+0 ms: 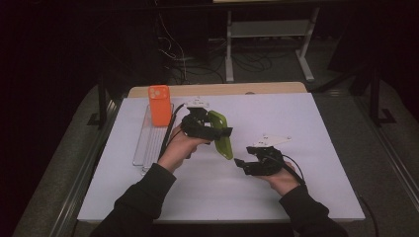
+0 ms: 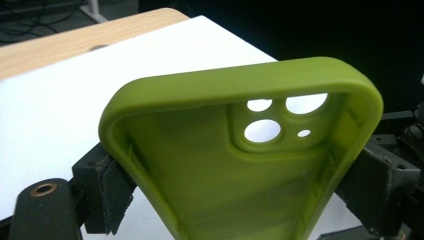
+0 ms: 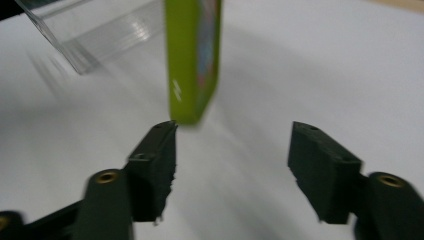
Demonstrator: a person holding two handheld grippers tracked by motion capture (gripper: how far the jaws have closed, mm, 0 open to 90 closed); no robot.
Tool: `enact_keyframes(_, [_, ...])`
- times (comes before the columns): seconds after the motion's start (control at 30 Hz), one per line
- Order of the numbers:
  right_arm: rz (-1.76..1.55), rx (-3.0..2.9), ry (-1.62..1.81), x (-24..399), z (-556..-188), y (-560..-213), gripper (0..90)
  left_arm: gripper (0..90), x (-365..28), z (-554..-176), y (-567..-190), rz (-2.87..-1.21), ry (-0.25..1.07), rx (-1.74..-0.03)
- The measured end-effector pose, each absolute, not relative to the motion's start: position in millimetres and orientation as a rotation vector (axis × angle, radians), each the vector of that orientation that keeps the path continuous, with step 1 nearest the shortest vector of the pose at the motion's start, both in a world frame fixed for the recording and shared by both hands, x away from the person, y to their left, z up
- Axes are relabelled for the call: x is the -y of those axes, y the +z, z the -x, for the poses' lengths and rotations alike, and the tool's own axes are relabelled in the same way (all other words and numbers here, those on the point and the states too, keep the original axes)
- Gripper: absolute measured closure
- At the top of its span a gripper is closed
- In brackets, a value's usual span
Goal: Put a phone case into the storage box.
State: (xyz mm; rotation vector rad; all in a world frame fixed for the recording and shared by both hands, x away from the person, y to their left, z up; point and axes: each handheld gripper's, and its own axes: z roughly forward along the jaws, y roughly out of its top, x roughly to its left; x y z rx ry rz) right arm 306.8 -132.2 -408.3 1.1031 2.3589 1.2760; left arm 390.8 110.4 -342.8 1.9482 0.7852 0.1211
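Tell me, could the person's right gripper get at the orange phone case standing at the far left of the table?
Probably not directly: the orange phone case stands beyond the left gripper, which holds a green phone case squarely between. The open right gripper would need to go around them.

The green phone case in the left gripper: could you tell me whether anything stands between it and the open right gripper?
Nothing visible does. The green phone case is clamped in the left gripper; the right gripper, jaws open, is just beyond its lower end, with bare white table behind.
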Motion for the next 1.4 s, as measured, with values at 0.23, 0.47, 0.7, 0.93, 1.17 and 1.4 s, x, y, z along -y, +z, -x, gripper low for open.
enact_keyframes(0.23, [-1.172, -2.396, 1.22, 152, -308, -417, 12.7, 13.2, -122, -400, -324, -1.973, 0.176, -0.79])
enact_keyframes(0.47, [-1.146, -2.396, 1.136, 171, -303, -424, 0.3, 13.2, -138, -409, -304, -1.98, 0.236, -0.803])
enact_keyframes(0.7, [-1.179, -2.381, 1.111, 188, -297, -428, 0.3, 13.3, -164, -421, -289, -1.962, 0.277, -0.832])
enact_keyframes(0.93, [-1.149, -2.422, 1.098, 194, -291, -434, 0.3, 13.4, -194, -430, -278, -1.929, 0.344, -0.887])
enact_keyframes(1.17, [-1.113, -2.44, 1.078, 193, -289, -436, 0.3, 13.4, -226, -439, -273, -1.942, 0.496, -0.954])
enact_keyframes(1.4, [-1.109, -2.432, 1.081, 195, -289, -436, 0.3, 13.4, -245, -451, -281, -1.954, 0.586, -1.023])
